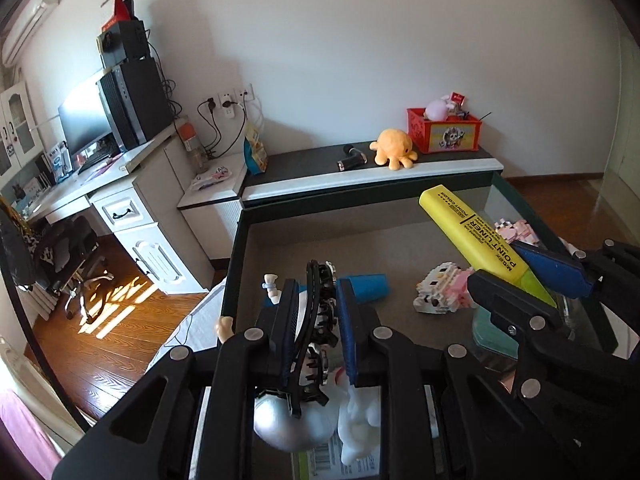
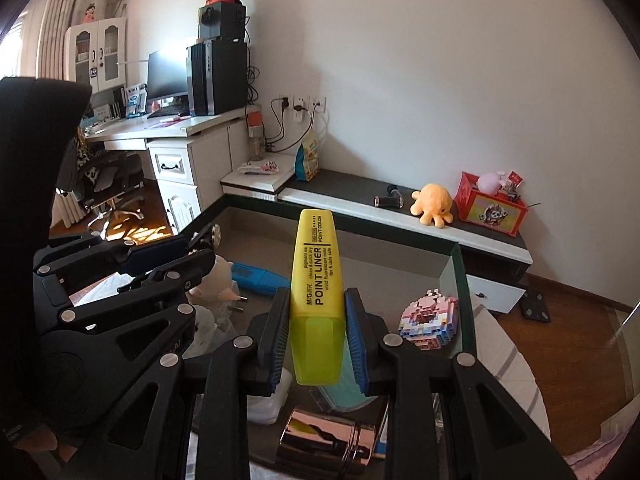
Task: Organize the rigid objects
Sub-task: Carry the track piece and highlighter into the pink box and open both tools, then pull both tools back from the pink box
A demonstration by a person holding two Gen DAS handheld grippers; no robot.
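Closest to my left lens, the left gripper (image 1: pixel 316 320) is clamped on a black hair claw clip (image 1: pixel 318 320) at lower centre of the frame; its toothed spine stands on edge between the blue pads, the jaws drawn nearly together on it. Below it, at the bottom edge, I see a silver ball (image 1: pixel 288 428) and a white figurine (image 1: pixel 358 428), so I'd watch what sits under the clip before lowering.

Through the right lens, the right gripper (image 2: pixel 316 332) grips a yellow highlighter (image 2: pixel 316 276) at frame centre. The pads squeeze it where the opaque body meets the translucent cap, and the body points up and away. In the left view the same pen crosses the right half, slanting toward upper left.

Both loads hang above the glass-topped table (image 1: pixel 236 248), whose surface carries a blue tube (image 1: pixel 368 286) at centre and a pink block model (image 1: pixel 440 288) just right of it. A red basket (image 1: pixel 442 132) stands on the low shelf in the upper right, beside an orange plush octopus (image 1: pixel 394 148).

My judgement: this is a carry toward a drop-off, though I cannot tell the destination. To do it well I'd keep both grips firm, hold the two grippers apart so the pen does not strike the left fingers, level the highlighter before release, and set each item down low rather than dropping it on glass.
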